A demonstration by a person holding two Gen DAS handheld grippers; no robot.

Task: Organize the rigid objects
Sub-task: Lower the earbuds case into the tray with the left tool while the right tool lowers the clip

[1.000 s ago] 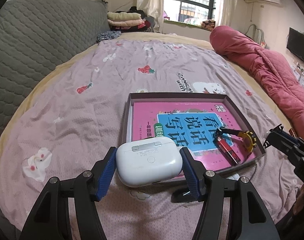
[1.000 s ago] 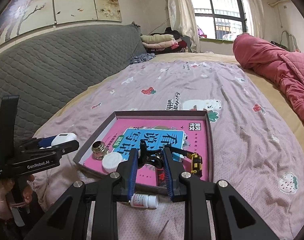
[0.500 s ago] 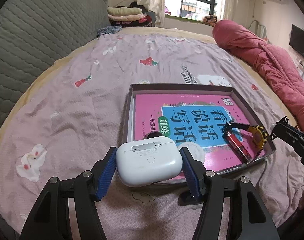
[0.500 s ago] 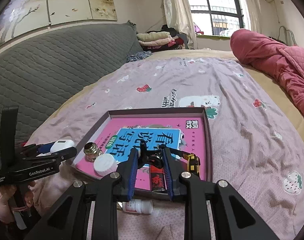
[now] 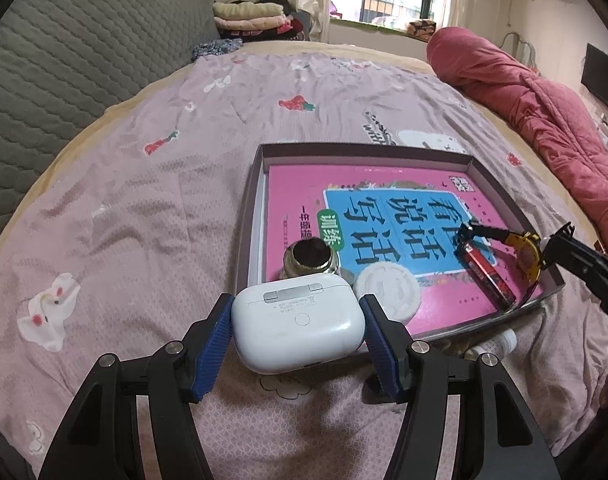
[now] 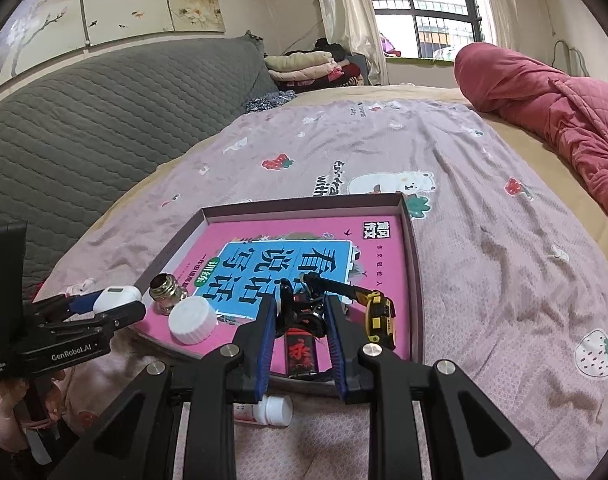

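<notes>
**Loading the tray, both hands full**

Carrying stuff to the shallow tray (image 5: 500,184) on the bed (image 5: 144,200) looks like the step in hand. Left gripper (image 5: 298,326) has its jaws clamped on a white earbud case (image 5: 298,330), held wide since the case is chunky, and it hangs right at the near-left corner of the tray, seemingly just above the rim. Right gripper (image 6: 300,322) has its jaws nearly closed on a small black clip-looking thing (image 6: 300,314), can't really tell what it is, and that sits over the near-right part of the tray.

My guess for the next move: each hand has to come down over a free patch, then let go. For the case that means going a bit further in and keeping clear of the jar and cap right in front of it. Over-the-rim drops could bounce out, the wall is low.

What's in the tray already:
- pink and blue book (image 5: 384,208) lying flat, covering most of the floor
- small glass jar (image 5: 310,260) with a metal neck, upright, near-left corner
- white round cap (image 5: 386,286) just beside the jar
- red lighter (image 5: 488,276) lying flat near the right side
- yellow and black tape measure (image 6: 378,316) next to the lighter

Not in the tray: a little white bottle (image 6: 270,410) lying on its side on the bed, just outside the near wall, so there's still sorting left
</notes>
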